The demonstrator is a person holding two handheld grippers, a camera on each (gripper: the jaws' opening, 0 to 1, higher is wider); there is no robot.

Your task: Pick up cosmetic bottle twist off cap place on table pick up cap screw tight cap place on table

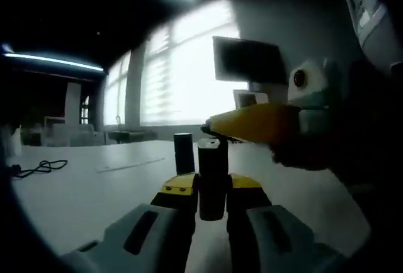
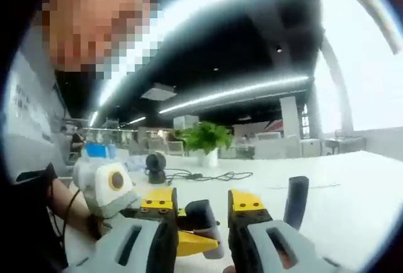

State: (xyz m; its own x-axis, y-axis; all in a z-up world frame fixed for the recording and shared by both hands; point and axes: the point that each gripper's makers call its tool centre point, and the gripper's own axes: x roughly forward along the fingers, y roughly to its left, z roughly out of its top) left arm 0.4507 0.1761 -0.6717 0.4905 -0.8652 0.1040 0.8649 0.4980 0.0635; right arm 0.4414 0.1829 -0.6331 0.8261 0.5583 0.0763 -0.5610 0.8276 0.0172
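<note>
A dark cosmetic bottle (image 1: pixel 213 182) stands upright between the yellow-tipped jaws of my left gripper (image 1: pixel 213 186), which is shut on its body above the white table (image 1: pixel 88 197). My right gripper (image 1: pixel 217 127) reaches in from the right at the bottle's top. In the right gripper view, my right gripper (image 2: pixel 202 202) closes on the dark cap (image 2: pixel 203 217), with the left gripper (image 2: pixel 192 243) and its yellow jaws just below. A second dark cylinder (image 1: pixel 184 153) stands on the table behind the bottle, and it appears as the dark cylinder (image 2: pixel 296 200) to the right.
A black cable (image 1: pixel 41 167) lies at the table's far left, and a flat strip (image 1: pixel 129 164) lies mid-table. A monitor (image 1: pixel 249 59) stands before bright windows. A potted plant (image 2: pixel 206 139), a small round device (image 2: pixel 155 163) and a cable (image 2: pixel 208 175) sit further off. A person's arm (image 2: pixel 44 216) is at the left.
</note>
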